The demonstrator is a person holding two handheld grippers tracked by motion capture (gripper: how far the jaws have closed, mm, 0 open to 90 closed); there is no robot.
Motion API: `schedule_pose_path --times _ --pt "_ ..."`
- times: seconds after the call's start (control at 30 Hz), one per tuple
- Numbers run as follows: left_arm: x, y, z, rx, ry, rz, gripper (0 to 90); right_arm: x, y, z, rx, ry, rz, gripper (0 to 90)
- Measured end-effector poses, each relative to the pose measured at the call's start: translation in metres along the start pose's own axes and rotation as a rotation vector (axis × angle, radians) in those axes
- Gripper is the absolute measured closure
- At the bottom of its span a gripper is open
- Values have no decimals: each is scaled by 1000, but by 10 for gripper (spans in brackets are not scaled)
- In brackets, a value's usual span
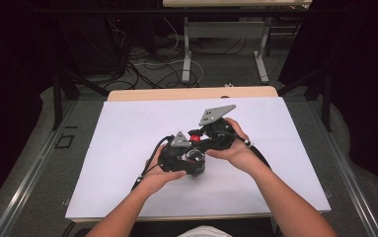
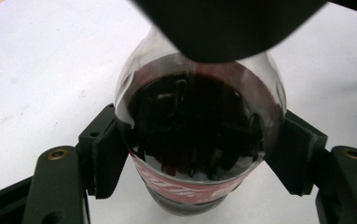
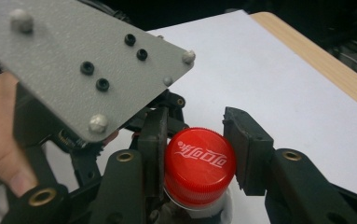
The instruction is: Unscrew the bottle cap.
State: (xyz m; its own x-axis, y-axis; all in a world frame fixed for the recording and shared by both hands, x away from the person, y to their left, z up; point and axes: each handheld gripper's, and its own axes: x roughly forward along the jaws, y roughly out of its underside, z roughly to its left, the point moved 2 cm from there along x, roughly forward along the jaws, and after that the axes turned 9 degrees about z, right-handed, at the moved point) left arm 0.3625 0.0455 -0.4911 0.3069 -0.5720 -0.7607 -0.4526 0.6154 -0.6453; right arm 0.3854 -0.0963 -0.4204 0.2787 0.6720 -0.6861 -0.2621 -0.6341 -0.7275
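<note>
**Two hand-held grippers clamp a cola bottle at body and cap**

Seen from above, a person's forearms reach in from the bottom edge over a table (image 1: 127, 192) covered with a white sheet, and both hands meet near its middle.

On the left, the left hand (image 1: 163, 174) holds the left gripper (image 2: 199, 154). In the left gripper view, its two black jaws press against opposite sides of a clear plastic bottle (image 2: 199, 126) filled with dark drink, just above the red label (image 2: 185, 189). The bottle stands on the white sheet, gripped firmly around its body.

To the right, the right hand (image 1: 233, 145) holds the right gripper (image 3: 195, 154), angled in over the bottle's top. In the right gripper view, its jaws sit on either side of the red cap (image 3: 199, 165); the left jaw touches the cap, and the right jaw is at its edge, clenched onto it. The grey three-cornered plate (image 3: 78, 60) of the left gripper shows just beyond the cap.
</note>
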Motion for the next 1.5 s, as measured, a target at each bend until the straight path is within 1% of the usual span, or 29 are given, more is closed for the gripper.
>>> schedule_pose_path --times 0.13,0.17,0.2,0.27,0.3,0.33,0.37,0.4,0.43,0.47,0.5,0.53,0.63,0.77,0.87,0.9,0.93,0.97,1.0,1.03,1.07,1.1,1.13,1.2,1.27,1.37,1.4,1.43,1.5 --pt "0 -1 -2 9 3 -6 301 -3 -1 -7 -52 -65 24 610" --pt "0 -1 -2 12 7 -6 300 -3 -1 -7 -67 -65 19 610" --pt "0 -1 -3 10 6 -9 301 -5 -2 -7 -79 -81 37 609" --pt "-1 -1 -2 7 5 -8 301 -4 -2 -7 -91 -78 24 605" --pt "-1 -1 -2 -2 4 -9 301 -4 -2 -6 -84 -73 24 569" --pt "-1 -1 0 -8 5 -11 301 -4 -2 -6 -74 -52 19 493" --pt "-1 0 1 -13 4 -7 301 -4 -2 -5 -70 -17 16 456" --pt "-1 0 3 -17 -5 -7 301 -4 -2 -5 -70 -17 16 456" --pt "-2 0 5 -18 -17 -12 300 -5 -1 -4 -61 9 15 437" --pt "-2 0 6 -27 -15 -13 300 -5 1 -1 -29 50 2 432" --pt "-3 1 7 -33 -18 -14 300 -5 1 -1 -29 50 2 432" --pt "-4 1 9 -38 -23 -13 300 -5 3 0 -7 59 -10 433" --pt "-5 2 11 -54 -29 -13 300 -4 6 5 25 102 -21 446" --pt "-4 2 11 -44 -33 -3 301 -1 8 13 32 94 -23 464" --pt "-2 2 9 -47 -20 -13 300 3 7 14 13 121 -34 476" --pt "-2 1 9 -33 -25 -9 300 4 6 14 25 112 -39 488" --pt "-1 1 7 -41 -23 -21 301 4 6 12 13 106 -41 499" --pt "-2 0 6 -31 -22 -16 300 4 5 12 25 100 -44 514" --pt "-4 0 5 -27 -9 7 300 4 5 12 32 97 -51 531" --pt "-3 0 4 -21 -16 0 301 4 4 11 35 94 -55 545" --pt "-2 0 2 -33 -7 -14 300 4 4 10 30 86 -55 555" --pt "-3 0 2 -18 -5 -1 300 5 3 10 43 81 -55 566" --pt "-2 -1 2 -22 -14 -7 300 4 3 9 46 73 -47 577" --pt "-3 0 2 2 -10 5 300 4 2 7 24 69 -43 602" --pt "-2 0 1 -10 -9 0 301 3 1 4 28 36 -26 605" --pt "-1 0 0 -8 -10 -3 300 2 1 -2 6 -18 -20 608" --pt "-1 -1 0 -12 0 -4 300 2 1 -2 6 -18 -20 608" --pt "-1 -1 -1 -10 2 -3 300 1 1 -4 9 -47 -1 609" --pt "-1 -1 -2 -6 4 -3 301 0 1 -7 -2 -72 -10 609"
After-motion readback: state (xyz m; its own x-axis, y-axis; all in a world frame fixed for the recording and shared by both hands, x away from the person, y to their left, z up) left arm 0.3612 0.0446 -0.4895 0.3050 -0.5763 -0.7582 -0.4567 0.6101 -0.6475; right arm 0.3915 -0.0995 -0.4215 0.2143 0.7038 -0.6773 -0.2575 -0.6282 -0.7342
